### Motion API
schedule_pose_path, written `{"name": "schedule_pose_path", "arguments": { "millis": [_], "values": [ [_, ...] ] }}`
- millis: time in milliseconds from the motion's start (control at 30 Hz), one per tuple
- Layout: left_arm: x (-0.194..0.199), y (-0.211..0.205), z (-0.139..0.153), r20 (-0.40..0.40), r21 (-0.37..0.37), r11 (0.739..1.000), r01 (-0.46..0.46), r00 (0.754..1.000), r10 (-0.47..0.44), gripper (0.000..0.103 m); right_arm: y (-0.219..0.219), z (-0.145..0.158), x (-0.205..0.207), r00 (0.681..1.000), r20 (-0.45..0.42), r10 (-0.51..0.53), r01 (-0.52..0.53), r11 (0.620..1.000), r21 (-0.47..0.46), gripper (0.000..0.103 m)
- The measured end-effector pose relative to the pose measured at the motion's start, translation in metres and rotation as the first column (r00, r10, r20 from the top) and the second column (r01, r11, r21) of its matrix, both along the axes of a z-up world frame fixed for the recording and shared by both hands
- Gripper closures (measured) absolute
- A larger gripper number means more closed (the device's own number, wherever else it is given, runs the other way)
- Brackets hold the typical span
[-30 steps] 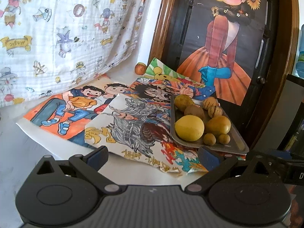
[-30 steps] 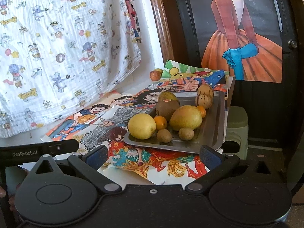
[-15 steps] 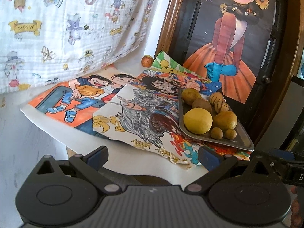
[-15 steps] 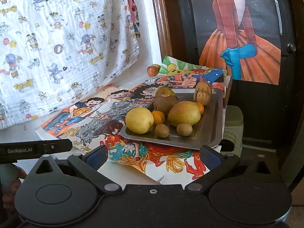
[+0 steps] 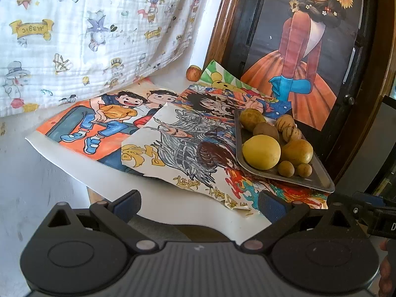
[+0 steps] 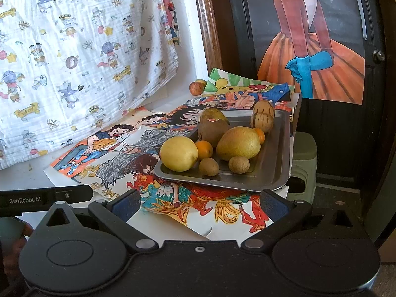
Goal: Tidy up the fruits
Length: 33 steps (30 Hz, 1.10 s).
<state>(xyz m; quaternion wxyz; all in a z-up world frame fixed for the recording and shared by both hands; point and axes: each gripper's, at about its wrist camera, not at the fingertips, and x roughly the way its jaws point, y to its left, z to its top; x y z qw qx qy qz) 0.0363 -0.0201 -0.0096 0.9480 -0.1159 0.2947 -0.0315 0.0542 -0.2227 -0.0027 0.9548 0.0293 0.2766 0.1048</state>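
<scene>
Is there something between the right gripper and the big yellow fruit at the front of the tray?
Nothing visible blocks it. The right gripper is open, and only the flat drawings and the low tray rim lie before the yellow fruit, which sits at the tray's near left corner.

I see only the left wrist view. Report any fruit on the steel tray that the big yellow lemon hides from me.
Observer: A small orange sits right behind the round yellow lemon on the flat steel tray.
Operator: Check behind the large yellow-green pear-shaped fruit too.
Observer: A second small orange peeks out from behind it.
Operator: Now say what stands beyond the tray's right edge.
Observer: A pale green plastic stool, beside the table.
</scene>
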Motion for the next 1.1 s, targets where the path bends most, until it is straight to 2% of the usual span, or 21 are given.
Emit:
{"name": "schedule_pose_path", "arguments": {
  "millis": [1100],
  "values": [
    [0.0011, -0.0014, 0.0, -0.003, 0.004, 1.0, 0.001, 1.0, -0.001, 0.001, -0.0008, -0.003, 0.0013, 1.0, -0.007, -0.003, 0.003, 1.0, 0.007, 0.001]
  ]
}}
